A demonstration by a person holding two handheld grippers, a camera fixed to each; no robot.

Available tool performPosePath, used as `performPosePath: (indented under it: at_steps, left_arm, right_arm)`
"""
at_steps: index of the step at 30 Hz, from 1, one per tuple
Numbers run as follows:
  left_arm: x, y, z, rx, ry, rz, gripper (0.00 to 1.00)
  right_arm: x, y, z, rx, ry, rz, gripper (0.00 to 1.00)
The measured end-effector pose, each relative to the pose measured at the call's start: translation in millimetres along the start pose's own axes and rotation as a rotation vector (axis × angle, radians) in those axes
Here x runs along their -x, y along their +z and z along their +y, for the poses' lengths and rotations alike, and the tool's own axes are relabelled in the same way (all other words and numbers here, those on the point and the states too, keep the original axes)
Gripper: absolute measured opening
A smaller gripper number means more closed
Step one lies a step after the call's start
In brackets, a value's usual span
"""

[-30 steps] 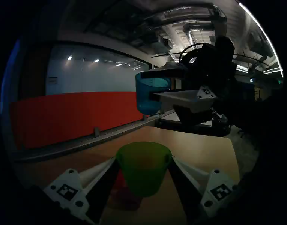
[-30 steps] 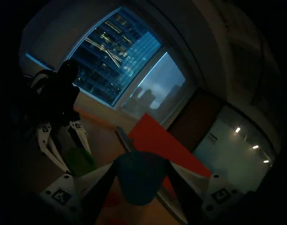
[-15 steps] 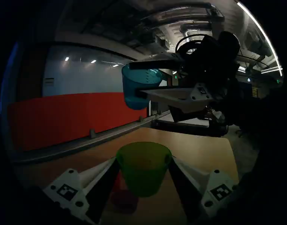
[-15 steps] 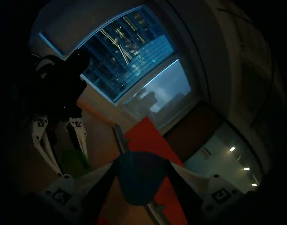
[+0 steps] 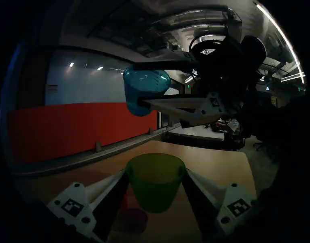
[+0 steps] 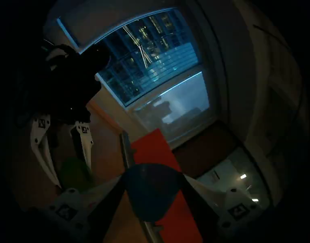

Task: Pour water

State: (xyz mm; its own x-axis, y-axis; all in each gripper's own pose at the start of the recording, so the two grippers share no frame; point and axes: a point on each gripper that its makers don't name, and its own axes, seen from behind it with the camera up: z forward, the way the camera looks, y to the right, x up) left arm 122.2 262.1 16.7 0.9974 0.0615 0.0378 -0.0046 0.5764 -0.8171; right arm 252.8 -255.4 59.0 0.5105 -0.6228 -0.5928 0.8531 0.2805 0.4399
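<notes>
Above and beyond green cup (image 5: 155,188), toward far edge of counter (image 5: 219,162), right tongs (image 6: 152,190) hovering, clamping blue cup (image 5: 144,95) — left tongs (image 5: 155,178) gripping green cup upright below.

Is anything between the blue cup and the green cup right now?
Nothing solid: in the left gripper view the blue cup hangs higher than the green cup with bare air between; no water stream can be made out.
</notes>
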Motion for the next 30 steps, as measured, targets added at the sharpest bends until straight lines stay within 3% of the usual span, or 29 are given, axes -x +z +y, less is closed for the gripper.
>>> performPosePath:
  at_steps: [13,30]
  left_arm:
    - [-5,0.4,2.2,0.009,-0.005,0.014,0.87]
    - [-3,1.8,3.3,0.017,0.0,0.008,0.86]
  right_arm:
    - [-3,7.5,7,0.011,-0.119,-0.004,0.95]
    - [-2,6.8,14,0.04,-0.213,-0.008,0.95]
